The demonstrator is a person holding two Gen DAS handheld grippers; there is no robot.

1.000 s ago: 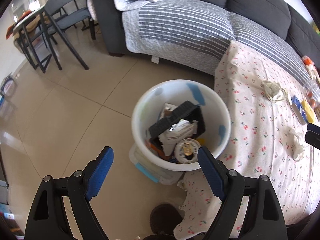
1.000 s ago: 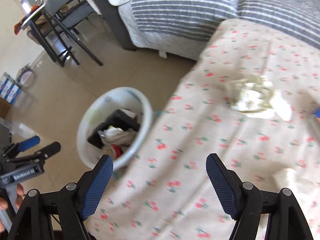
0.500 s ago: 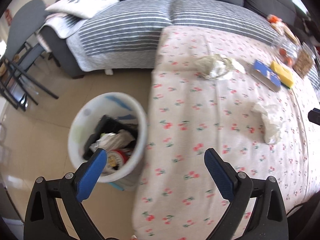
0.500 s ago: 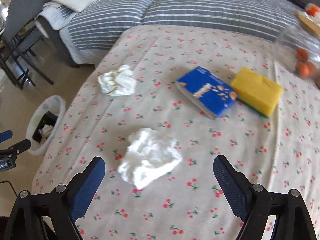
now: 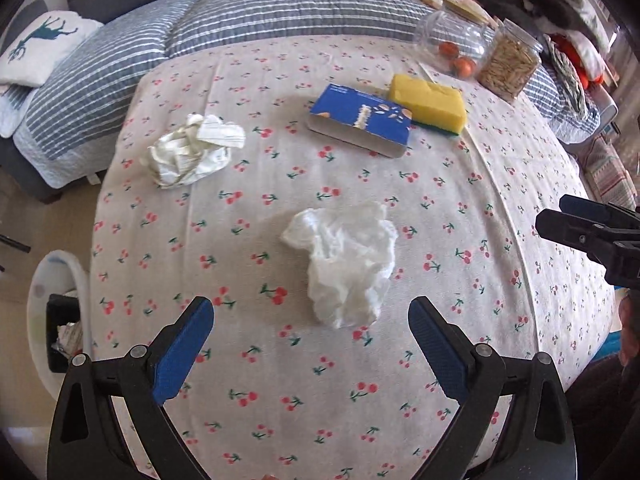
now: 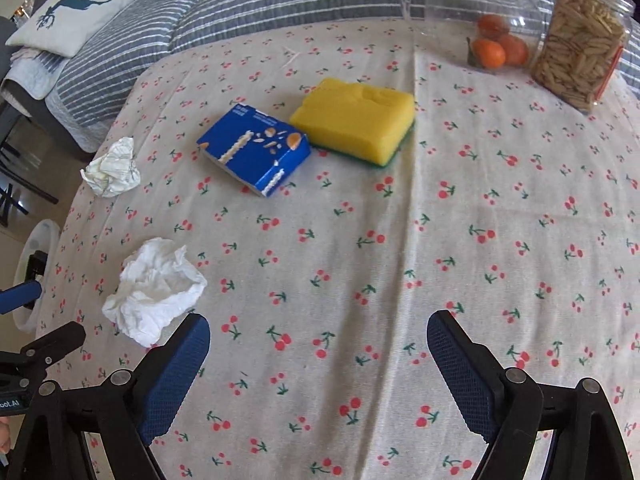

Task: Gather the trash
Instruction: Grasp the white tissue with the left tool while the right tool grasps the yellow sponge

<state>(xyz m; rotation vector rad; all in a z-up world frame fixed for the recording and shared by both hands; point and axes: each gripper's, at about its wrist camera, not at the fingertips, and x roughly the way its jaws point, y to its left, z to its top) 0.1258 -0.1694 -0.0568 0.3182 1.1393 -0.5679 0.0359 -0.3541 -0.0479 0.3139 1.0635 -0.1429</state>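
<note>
the white trash bin [image 5: 60, 280] is mostly hidden behind the table edge at the left of the left wrist view, so only part of its rim and a dark scrap inside show; in the right wrist view it is a thin sliver at the left border. the lidded glass jar with oranges [image 6: 480, 36] is cut off at the top, and the print on the blue carton [image 6: 254, 148] is too small to read. a crumpled white tissue [image 5: 348, 264] lies loose and puffy on the cherry-print tablecloth [image 5: 460, 184], just ahead of the left gripper [image 5: 312, 340] and apart from its fingers. a second wad, cream-coloured crumpled paper [image 5: 192, 152], sits farther off near the table's left edge, well apart from the tissue. the blue carton lies just beside a yellow sponge [image 6: 356, 120], with a jar of pasta [image 6: 580, 56] behind them. the left gripper's blue pads [image 5: 180, 356] stand wide apart with only cloth between them. the right gripper [image 6: 320, 364] is likewise spread wide and holds nothing; the tissue lies just off its left finger [image 6: 176, 376].
</note>
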